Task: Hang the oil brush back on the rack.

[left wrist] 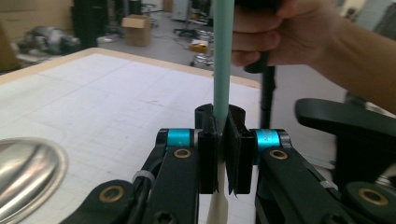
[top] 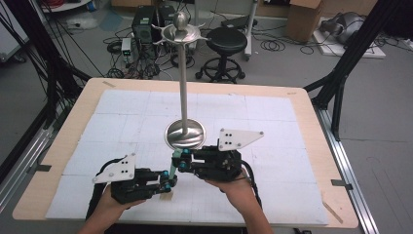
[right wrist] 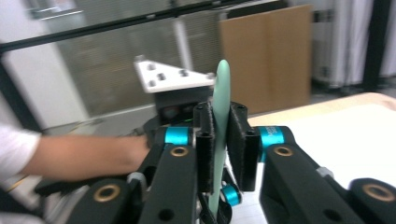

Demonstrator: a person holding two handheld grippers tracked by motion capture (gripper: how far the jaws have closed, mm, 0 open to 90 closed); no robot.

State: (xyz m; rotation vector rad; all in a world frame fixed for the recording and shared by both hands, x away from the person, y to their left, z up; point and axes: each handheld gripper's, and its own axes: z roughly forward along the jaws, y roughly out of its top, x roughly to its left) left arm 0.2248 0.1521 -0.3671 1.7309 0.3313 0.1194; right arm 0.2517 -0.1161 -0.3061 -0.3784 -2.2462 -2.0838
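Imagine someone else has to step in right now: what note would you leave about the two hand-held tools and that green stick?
Left tool: shut on the green stick, near its pale lower end.
Right tool: jaws around the same stick further up; in the right gripper view the pads sit against it, but whether they press is unclear.
Things: the stick spans between both tools above the white mat, just in front of the tall metal stand, whose hooks at the top are bare.
Done: stick is lifted off the table.
Left: probably passing it to one tool, perhaps for the stand.
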